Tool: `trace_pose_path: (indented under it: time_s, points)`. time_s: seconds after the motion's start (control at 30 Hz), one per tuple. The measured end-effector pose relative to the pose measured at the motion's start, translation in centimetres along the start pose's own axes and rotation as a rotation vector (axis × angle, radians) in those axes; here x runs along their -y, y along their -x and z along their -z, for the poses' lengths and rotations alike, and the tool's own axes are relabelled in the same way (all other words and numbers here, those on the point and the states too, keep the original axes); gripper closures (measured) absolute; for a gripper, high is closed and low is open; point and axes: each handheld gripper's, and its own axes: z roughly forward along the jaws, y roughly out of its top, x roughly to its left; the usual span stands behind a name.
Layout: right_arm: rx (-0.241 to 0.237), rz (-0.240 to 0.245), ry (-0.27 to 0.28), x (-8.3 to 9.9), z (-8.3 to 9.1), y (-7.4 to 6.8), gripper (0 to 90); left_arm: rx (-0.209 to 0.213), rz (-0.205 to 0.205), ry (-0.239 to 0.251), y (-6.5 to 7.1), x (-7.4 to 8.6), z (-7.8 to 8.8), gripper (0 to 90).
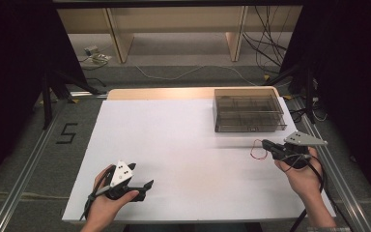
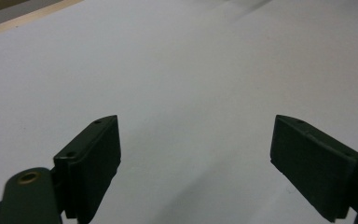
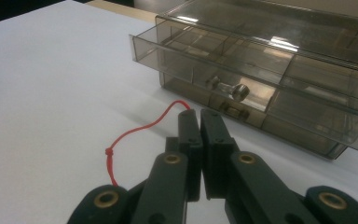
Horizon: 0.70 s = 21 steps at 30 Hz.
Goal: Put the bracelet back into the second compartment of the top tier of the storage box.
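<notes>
A smoky see-through drawer box (image 1: pixel 249 113) stands at the back right of the white table (image 1: pixel 174 145). In the right gripper view its top drawer (image 3: pixel 205 51) is pulled out a little, with a round knob (image 3: pixel 228 88) on the front. My right gripper (image 1: pixel 265 143) (image 3: pixel 199 114) hovers just in front of the box, shut on a thin red string (image 1: pixel 256 151) (image 3: pixel 140 128). The string has a knot and hangs in a loop down to the table. Near the front left, my left gripper (image 1: pixel 146 189) (image 2: pixel 196 154) is open, its jaws wide apart over bare tabletop.
Metal rails (image 1: pixel 24 179) run along both sides of the table. Wooden shelving legs (image 1: pixel 121 41) and loose cables (image 1: pixel 265 43) lie on the floor beyond the far edge. A "5" mark (image 1: pixel 66 133) is taped on the floor at left.
</notes>
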Motion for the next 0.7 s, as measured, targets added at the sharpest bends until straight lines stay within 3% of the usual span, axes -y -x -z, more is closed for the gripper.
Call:
trace_pose_path:
  time_s: [0.7]
  points:
    - [0.013, 0.008, 0.014, -1.1, -0.4, 0.4, 88.1, -0.002, 0.0, 0.002, 0.0, 0.0, 0.0, 16.1]
